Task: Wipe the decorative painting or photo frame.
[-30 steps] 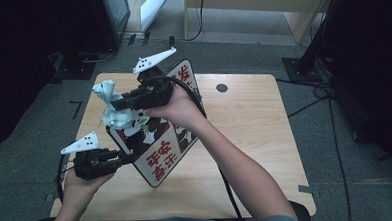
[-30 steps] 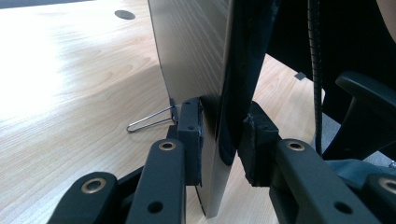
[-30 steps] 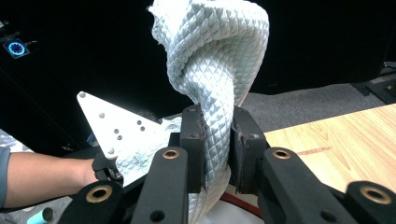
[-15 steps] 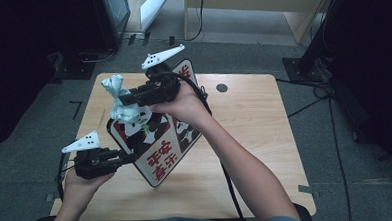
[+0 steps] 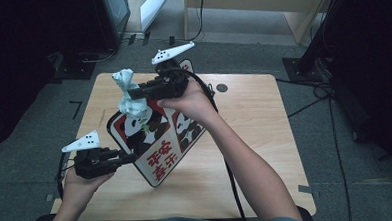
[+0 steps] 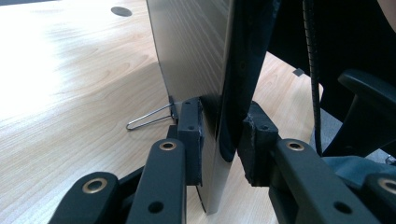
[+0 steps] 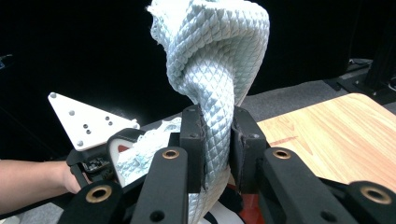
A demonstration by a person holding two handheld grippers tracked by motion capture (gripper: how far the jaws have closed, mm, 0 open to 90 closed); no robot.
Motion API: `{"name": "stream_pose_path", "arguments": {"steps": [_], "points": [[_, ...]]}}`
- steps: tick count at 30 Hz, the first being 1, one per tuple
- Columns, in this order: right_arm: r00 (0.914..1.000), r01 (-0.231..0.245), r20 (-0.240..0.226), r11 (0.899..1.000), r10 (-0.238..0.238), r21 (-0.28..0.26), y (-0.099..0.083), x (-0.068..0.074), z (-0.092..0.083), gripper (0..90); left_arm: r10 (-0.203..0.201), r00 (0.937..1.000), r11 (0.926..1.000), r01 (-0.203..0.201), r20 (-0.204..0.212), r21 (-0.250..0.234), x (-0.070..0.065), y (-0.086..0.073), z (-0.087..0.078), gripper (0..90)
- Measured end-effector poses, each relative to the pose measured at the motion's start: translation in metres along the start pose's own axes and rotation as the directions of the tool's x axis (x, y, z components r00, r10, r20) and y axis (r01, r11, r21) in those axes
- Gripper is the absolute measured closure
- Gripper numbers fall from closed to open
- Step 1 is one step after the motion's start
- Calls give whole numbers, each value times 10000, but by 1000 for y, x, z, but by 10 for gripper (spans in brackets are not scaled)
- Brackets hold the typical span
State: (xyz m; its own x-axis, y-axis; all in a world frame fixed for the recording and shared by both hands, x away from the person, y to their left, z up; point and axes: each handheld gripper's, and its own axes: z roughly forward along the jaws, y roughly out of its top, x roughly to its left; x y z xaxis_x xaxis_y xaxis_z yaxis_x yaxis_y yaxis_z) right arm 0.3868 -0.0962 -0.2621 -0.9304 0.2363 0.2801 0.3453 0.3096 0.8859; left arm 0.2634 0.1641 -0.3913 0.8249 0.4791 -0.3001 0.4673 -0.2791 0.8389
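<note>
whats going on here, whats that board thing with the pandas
A person at a wooden table works with a gripper in each hand. The left gripper is clamped on the edge of a panda-printed board, holding it tilted above the tabletop. The right gripper is shut on a twisted pale blue cloth and holds it against the board's printed face, as if wiping it. A wire clip sticks out near the board's lower edge.
</note>
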Motion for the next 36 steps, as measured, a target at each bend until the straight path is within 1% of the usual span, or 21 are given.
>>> {"name": "stream_pose_path", "arguments": {"steps": [5, 13, 20, 22, 30, 36], "points": [[10000, 29, 70, 10000, -29, 14, 0, -2, -3, 775, 17, 10000, 10000, -17, 5, 53, 0, 1, 0, 734], [9994, -1, 338, 10000, -1, 39, -1, -6, -9, 775, 83, 10000, 9999, -84, 53, 130, 3, 2, 0, 736], [9982, -55, 599, 10000, 50, 83, -1, -10, -15, 774, 13, 10000, 9999, -14, 47, 118, 8, 2, -3, 747], [9980, -131, 627, 9999, 126, 79, -1, -11, -16, 773, -29, 10000, 9999, 28, 56, 109, 9, 2, -3, 750], [9934, -136, 1145, 9995, 103, 278, 2, -16, -23, 782, -58, 9999, 9999, 57, 108, 107, 11, 3, -4, 751], [9918, -265, 1263, 9989, 214, 390, 5, -21, -26, 781, -76, 9999, 9999, 75, 116, 91, 12, 4, -4, 751]]}}
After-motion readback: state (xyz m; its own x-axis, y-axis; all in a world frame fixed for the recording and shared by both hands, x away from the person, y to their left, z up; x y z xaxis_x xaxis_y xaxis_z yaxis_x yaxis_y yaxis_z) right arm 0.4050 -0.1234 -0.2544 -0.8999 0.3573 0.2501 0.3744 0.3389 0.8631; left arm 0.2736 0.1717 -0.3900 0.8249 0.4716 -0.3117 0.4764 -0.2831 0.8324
